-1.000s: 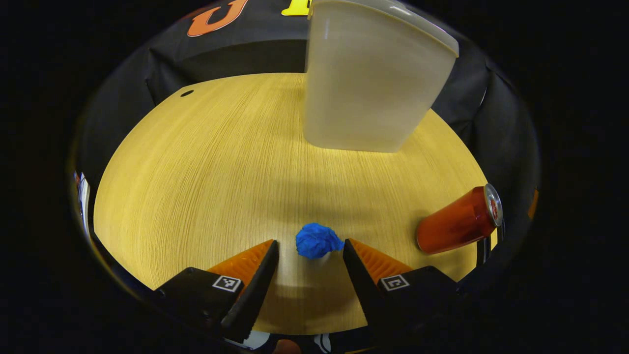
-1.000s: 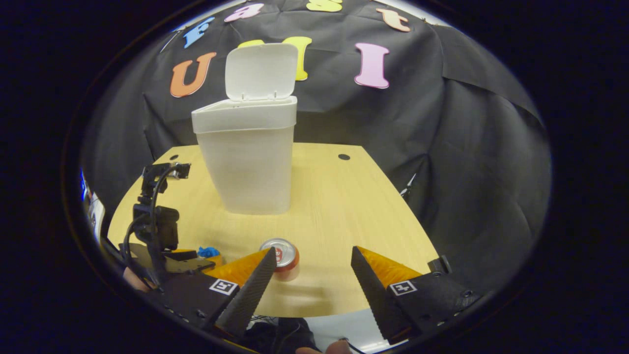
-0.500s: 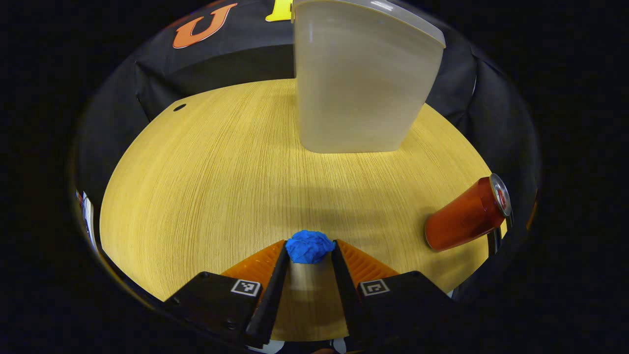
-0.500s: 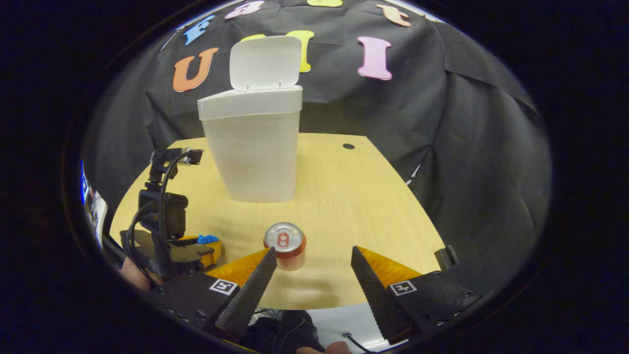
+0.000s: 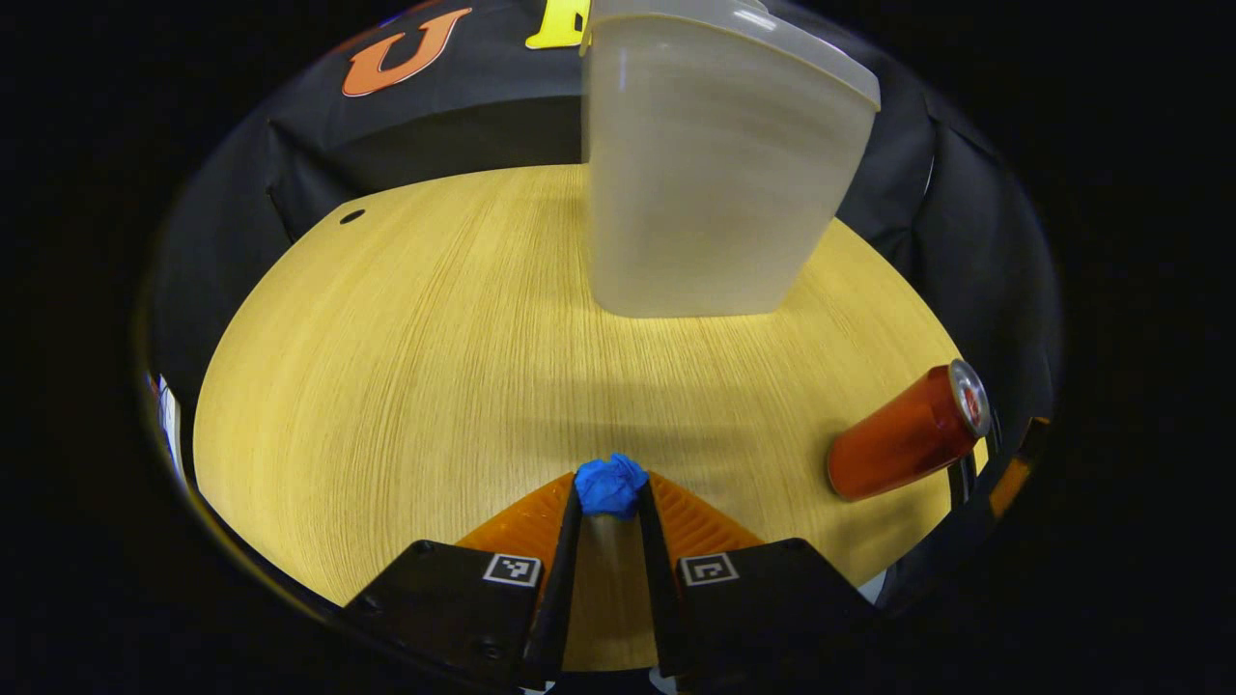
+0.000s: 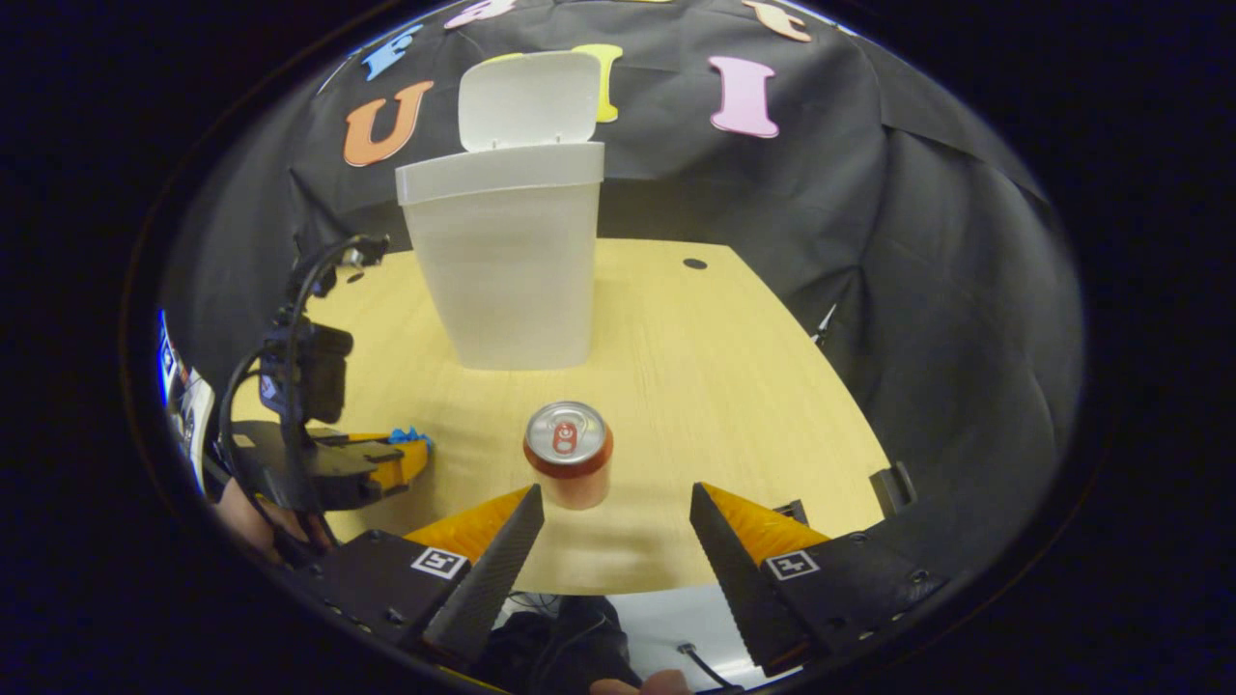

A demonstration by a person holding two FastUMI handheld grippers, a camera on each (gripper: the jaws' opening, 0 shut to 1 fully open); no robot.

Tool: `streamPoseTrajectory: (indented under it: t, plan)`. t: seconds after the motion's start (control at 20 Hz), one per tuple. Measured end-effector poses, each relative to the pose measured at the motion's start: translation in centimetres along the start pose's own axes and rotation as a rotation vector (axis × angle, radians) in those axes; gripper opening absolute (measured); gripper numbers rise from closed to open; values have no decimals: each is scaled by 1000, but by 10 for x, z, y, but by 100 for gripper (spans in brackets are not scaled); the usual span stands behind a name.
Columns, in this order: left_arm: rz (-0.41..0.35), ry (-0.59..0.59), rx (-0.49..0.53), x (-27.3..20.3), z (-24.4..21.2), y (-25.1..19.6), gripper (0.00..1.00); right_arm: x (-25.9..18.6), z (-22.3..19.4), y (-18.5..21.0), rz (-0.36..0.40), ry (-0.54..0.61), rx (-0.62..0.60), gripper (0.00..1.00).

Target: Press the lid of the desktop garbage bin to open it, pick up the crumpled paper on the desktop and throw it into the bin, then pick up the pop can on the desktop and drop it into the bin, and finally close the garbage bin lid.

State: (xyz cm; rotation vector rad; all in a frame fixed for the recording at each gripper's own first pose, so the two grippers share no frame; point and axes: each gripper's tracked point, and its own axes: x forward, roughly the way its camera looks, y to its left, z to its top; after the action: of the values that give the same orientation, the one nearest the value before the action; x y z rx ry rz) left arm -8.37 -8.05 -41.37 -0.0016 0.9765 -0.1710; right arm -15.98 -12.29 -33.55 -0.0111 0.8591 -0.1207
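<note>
In the left gripper view, the blue crumpled paper [image 5: 610, 485] is squeezed between both fingertips of my left gripper [image 5: 609, 494], low over the wooden table [image 5: 406, 367]. The white bin [image 5: 710, 174] stands ahead and slightly right; the red pop can [image 5: 908, 434] stands to the right. In the right gripper view, the bin [image 6: 507, 261] has its lid [image 6: 526, 98] standing up open. The pop can [image 6: 569, 465] stands upright just beyond my open right gripper [image 6: 615, 502], slightly left of the gap. The left gripper [image 6: 372, 463] with the blue paper [image 6: 409, 436] sits at the left.
The table [image 6: 676, 386] has round cable holes at its far corners [image 6: 694, 264] [image 5: 352, 216]. Black cloth hangs behind and to the right. A hand [image 6: 241, 507] holds the left gripper at the left edge. The table's near edge runs just under my right fingers.
The left gripper's fingers closed from wide apart onto the blue paper. The right gripper moved nearer the can, which now sits closer to its fingertips.
</note>
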Motion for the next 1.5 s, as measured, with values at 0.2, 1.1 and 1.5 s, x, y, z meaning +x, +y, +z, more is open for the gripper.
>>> streamPoseTrajectory:
  t: [0.2,1.1,1.5]
  plan:
    - [13,-88,-23,-23,39,0,38,18,-11,7,27,17,-26,96]
    - [66,-452,44,-120,167,14,38,106,-29,41,81,96,21,96]
    - [94,-499,49,-133,183,28,37,113,-25,40,77,100,49,83]
